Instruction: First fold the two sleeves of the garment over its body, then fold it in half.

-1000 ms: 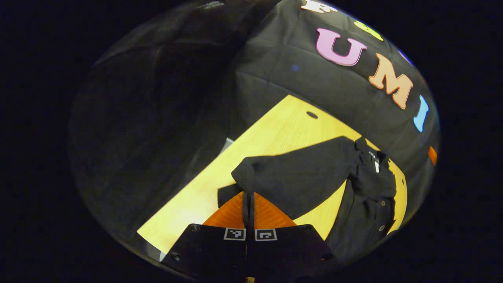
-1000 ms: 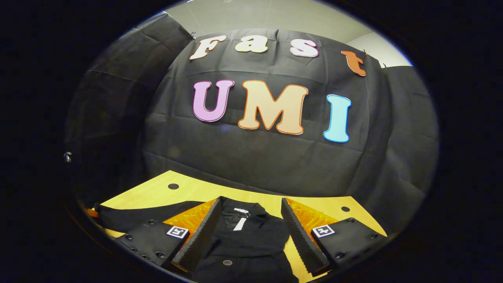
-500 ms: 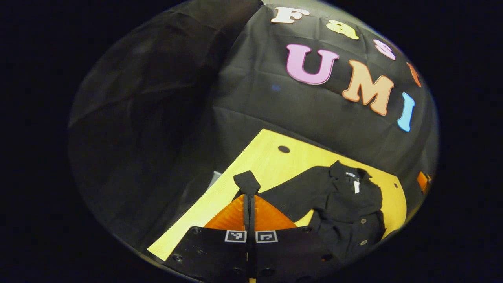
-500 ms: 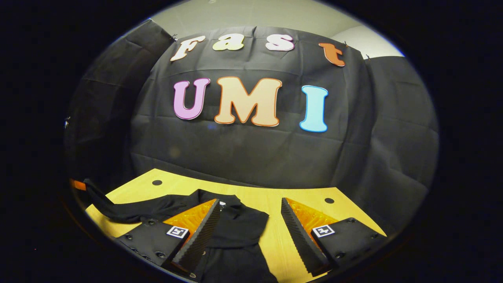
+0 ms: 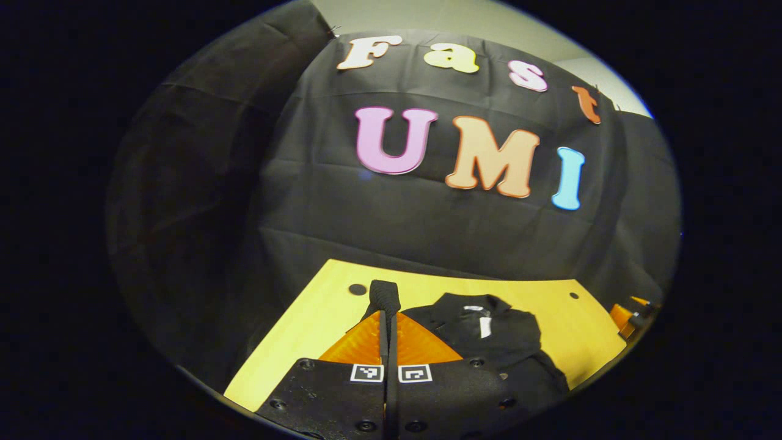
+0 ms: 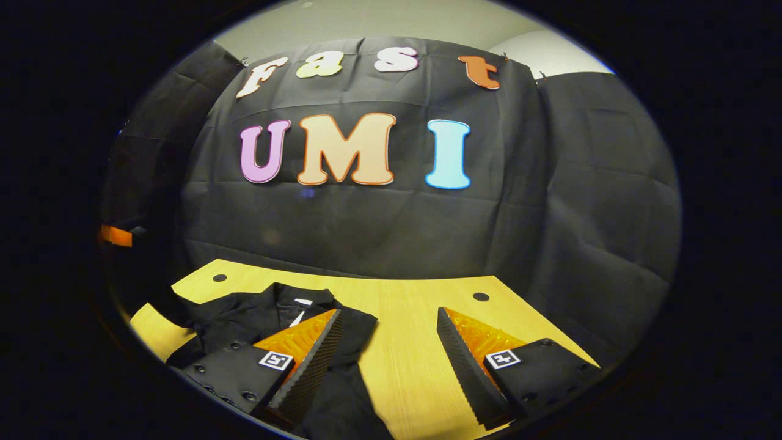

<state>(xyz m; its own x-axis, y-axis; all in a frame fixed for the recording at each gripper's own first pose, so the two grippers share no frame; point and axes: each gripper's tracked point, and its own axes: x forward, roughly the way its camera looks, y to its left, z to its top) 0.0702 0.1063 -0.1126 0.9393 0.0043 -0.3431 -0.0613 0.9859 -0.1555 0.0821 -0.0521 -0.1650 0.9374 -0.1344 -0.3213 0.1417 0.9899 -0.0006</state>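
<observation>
- The left gripper (image 5: 385, 315) has its fingers pressed together on the cuff end of a black sleeve (image 5: 384, 296), which sticks up just past the fingertips, lifted off the tabletop (image 5: 305, 342).
- The garment (image 5: 489, 342), a dark shirt with a collar and a white neck tag, lies on the pale wooden tabletop just right of that gripper in the left gripper view; its collar points toward the far edge.
- Bare wood runs left of the held sleeve to the tabletop's left edge and behind the collar to the back edge (a small dark hole (image 5: 357, 289) sits near the far left corner).
- The right gripper (image 6: 388, 357) has its fingers spread wide, holding nothing, low over the tabletop.
- In the right gripper view the garment (image 6: 256, 315) lies at the left, partly under the left finger; the strip of wood between the fingers and out to the right edge is bare, with another hole (image 6: 481, 297) near the back.
</observation>
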